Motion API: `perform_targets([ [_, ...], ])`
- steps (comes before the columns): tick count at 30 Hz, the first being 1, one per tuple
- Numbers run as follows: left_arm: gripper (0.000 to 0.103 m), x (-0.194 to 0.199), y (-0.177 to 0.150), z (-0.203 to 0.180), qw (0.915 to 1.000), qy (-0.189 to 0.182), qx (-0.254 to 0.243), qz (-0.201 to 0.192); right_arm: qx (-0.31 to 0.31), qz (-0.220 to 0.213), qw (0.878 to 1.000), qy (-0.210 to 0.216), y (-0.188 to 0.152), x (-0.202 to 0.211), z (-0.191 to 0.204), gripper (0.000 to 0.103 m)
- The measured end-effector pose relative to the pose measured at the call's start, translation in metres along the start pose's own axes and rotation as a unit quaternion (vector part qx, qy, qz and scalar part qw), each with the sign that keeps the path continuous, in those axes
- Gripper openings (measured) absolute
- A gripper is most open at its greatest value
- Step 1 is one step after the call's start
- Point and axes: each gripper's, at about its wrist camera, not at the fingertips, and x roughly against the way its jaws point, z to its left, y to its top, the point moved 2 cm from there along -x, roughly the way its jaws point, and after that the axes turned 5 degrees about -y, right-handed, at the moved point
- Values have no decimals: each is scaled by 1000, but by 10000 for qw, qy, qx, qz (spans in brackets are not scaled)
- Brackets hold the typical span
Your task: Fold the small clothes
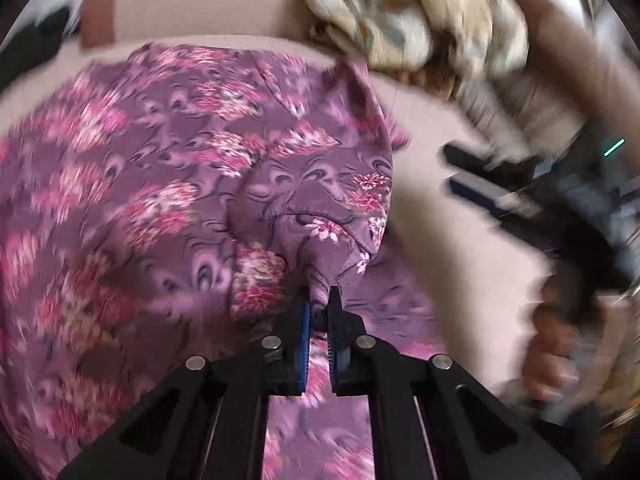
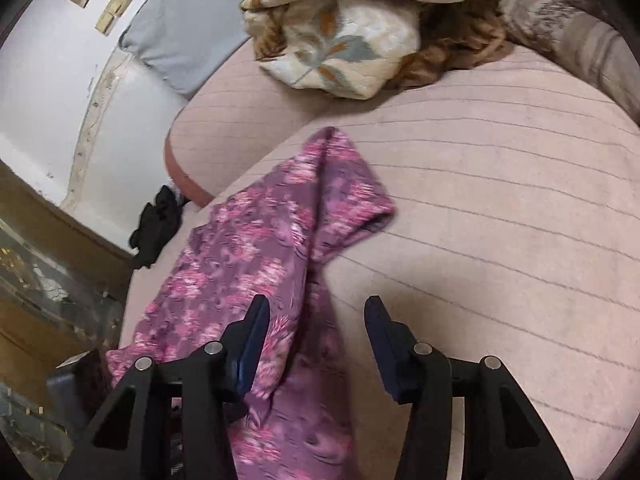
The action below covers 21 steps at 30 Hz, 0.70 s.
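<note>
A purple garment with pink flowers [image 1: 160,184] lies on the pink bed. My left gripper [image 1: 319,300] is shut on a bunched edge of it and lifts that edge. The right gripper shows in the left wrist view at the right [image 1: 480,176], open and blurred, off the cloth. In the right wrist view the same garment [image 2: 256,248] lies left of centre, and my right gripper [image 2: 316,312] is open above its right edge, holding nothing.
A cream floral blanket [image 2: 340,40] is heaped at the far end of the pink striped bed [image 2: 500,200]. A grey pillow [image 2: 180,40] leans by the white wall. A black cloth [image 2: 156,224] lies at the bed's left edge.
</note>
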Motion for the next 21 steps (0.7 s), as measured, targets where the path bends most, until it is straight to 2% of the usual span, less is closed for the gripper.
perform_targets([
  [2,6,28,3,23,9956,-606,703,-115,8,92,9999,102,15,-9,12,56],
  [4,6,50,3,44,9833,-1227,1314,-285,25,222,9997,11,31,-25,23,56],
  [6,6,63,0,66,9700,-1613,1778,-388,127,263,9986,-430,45,-42,30,56],
  [8,6,76,-13,96,9541,-1793,2347,-486,52,402,9958,-818,47,-54,32,57],
  [10,6,83,-24,114,9409,-2052,2641,-533,-4,371,9973,-637,39,-53,37,57],
  [11,6,88,-35,122,9311,-2257,2807,-582,-38,395,9977,-557,34,-53,38,57],
  [13,6,94,-54,134,9205,-2479,2967,-561,-78,537,9979,-356,15,-54,42,57],
  [15,7,88,-67,146,9191,-2400,3096,-412,11,684,9968,-422,2,-62,43,57],
  [18,10,83,-82,161,9357,-1638,3103,-357,-104,905,9947,-475,-8,-81,37,57],
  [21,39,98,-74,156,9471,-1303,2873,-595,-221,988,9939,-434,-8,-95,35,57],
])
